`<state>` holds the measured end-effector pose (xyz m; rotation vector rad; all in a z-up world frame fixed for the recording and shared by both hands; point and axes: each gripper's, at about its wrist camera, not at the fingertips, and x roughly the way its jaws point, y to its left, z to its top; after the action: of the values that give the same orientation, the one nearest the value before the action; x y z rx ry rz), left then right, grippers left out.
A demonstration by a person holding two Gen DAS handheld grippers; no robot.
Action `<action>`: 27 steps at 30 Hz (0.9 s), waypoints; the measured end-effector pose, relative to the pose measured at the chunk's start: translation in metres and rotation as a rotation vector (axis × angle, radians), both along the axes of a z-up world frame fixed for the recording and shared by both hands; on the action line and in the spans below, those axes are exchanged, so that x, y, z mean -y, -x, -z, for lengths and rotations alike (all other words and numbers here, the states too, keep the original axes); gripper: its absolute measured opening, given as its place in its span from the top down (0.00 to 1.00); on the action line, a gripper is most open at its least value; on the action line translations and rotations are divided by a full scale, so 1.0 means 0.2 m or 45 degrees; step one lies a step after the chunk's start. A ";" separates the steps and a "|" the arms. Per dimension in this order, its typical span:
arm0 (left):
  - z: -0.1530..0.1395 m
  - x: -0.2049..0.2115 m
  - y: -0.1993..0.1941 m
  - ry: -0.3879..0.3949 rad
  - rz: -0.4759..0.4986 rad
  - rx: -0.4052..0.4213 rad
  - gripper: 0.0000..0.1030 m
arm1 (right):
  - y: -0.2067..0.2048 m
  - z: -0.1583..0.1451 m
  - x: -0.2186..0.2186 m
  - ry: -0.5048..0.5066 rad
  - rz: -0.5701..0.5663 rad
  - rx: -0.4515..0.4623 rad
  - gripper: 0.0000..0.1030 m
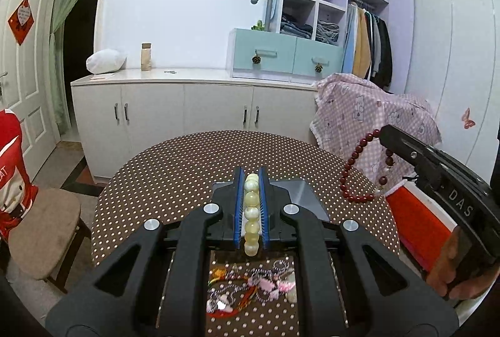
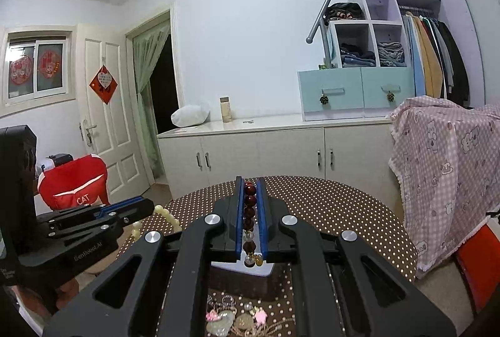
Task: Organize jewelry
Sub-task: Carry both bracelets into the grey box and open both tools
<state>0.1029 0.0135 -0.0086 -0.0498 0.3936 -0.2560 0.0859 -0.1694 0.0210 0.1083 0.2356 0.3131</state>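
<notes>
My left gripper [image 1: 251, 177] is shut on a pale yellow bead bracelet [image 1: 252, 213], held above the dotted round table [image 1: 175, 168]. My right gripper [image 2: 251, 184] is shut on a dark red bead bracelet [image 2: 250, 212]; in the left wrist view that bracelet [image 1: 354, 168] hangs as a loop from the right gripper at the right. The yellow bracelet also shows in the right wrist view [image 2: 167, 216], hanging from the left gripper at the left. A pile of mixed jewelry [image 1: 250, 287] lies on the table below both grippers and shows in the right wrist view [image 2: 237, 318] too.
A box with a grey-white top [image 1: 304, 196] stands on the table under the grippers, also in the right wrist view [image 2: 250, 270]. A chair with a red cover [image 1: 37, 227] is at the left. A pink checked cloth [image 2: 450, 174] drapes at the right. White cabinets [image 1: 187, 106] stand behind.
</notes>
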 end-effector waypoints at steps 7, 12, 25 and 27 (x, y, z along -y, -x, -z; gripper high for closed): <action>0.03 0.00 -0.12 0.019 0.002 -0.049 0.91 | -0.12 0.02 -0.01 -0.014 -0.002 -0.038 0.94; 0.06 0.01 -0.21 0.031 0.013 -0.080 0.91 | -0.19 0.06 -0.03 -0.015 0.000 -0.079 0.94; 0.17 0.04 -0.38 0.043 0.068 -0.191 0.91 | -0.35 0.20 -0.12 0.015 -0.032 -0.222 0.94; 0.19 0.05 -0.39 0.038 0.069 -0.207 0.91 | -0.36 0.22 -0.12 0.013 -0.030 -0.245 0.94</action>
<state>0.1811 0.0043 -0.0473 -0.0897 0.5538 -0.3120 0.1581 -0.1454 -0.0238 0.1260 0.4290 0.3253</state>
